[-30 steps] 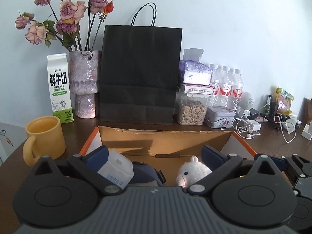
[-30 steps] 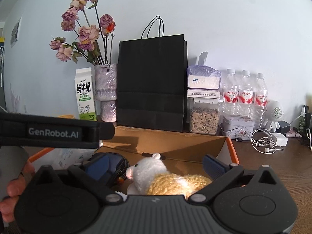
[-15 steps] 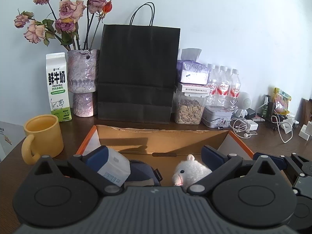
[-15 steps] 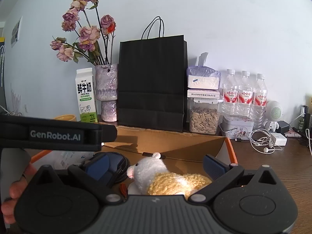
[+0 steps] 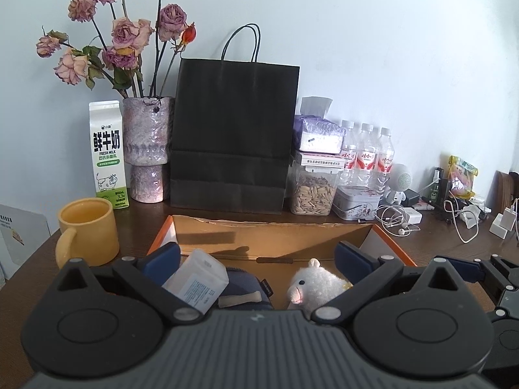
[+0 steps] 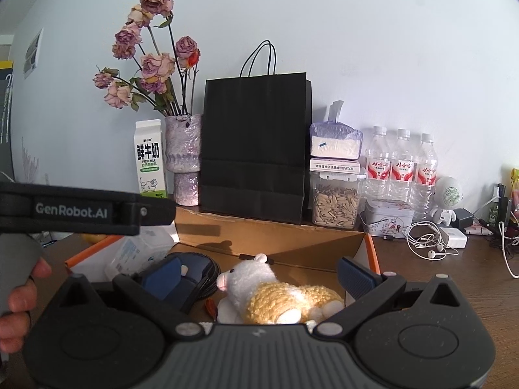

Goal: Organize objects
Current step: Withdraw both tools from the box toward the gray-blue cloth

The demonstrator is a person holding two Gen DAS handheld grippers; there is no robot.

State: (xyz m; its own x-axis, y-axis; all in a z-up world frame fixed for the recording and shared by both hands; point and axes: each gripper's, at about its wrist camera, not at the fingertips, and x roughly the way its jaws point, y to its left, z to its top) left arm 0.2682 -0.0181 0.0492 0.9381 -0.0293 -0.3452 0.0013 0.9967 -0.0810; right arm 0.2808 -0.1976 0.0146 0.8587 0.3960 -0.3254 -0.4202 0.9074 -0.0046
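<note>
Both grippers hover spread and empty over the cardboard box (image 5: 269,231) on the surface (image 6: 454,278), left gripper (image 5: 258,259) above the clear plastic case (image 5: 196,280), right gripper (image 6: 259,274) above the plush sheep (image 6: 275,288), both already boxed, probably collected for tidiness.

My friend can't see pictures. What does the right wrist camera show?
The open right gripper hovers over a cardboard box holding a plush sheep, a dark blue pouch and a clear plastic box. Behind stand a black paper bag, milk carton, vase of dried roses and water bottles.
</note>
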